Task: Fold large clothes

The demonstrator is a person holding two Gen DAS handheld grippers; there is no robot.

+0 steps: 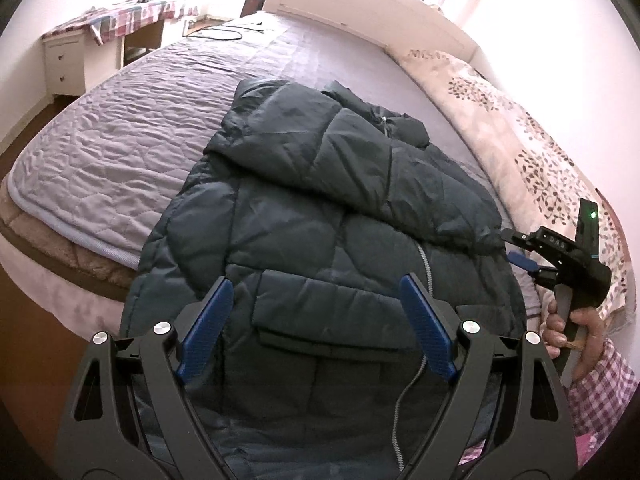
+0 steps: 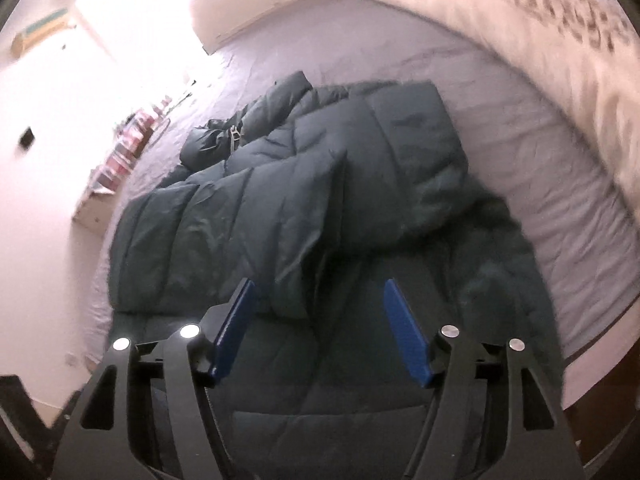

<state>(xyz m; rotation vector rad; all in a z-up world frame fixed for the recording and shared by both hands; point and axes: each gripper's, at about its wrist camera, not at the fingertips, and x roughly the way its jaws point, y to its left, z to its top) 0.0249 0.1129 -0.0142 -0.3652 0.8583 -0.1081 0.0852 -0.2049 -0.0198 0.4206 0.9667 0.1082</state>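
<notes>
While both grippers hang empty, the bed (image 1: 132, 120) carries everything: lilac quilted cover, floral duvet (image 1: 520, 140) bunched along its far side. Dark padded jacket (image 1: 320, 208) lies mid-bed, hem draped over the near edge, one sleeve (image 1: 360, 160) laid across the chest, likely a first fold in toward the zip. Desk (image 1: 120, 20) with checked cloth stands beyond the bed's far corner. Left gripper (image 1: 316, 284) hovers over the jacket's flap pocket, fingers spread wide, holding nothing. Right gripper (image 2: 316, 284) likewise wide apart, above the jacket's lower body; blurred view.
</notes>
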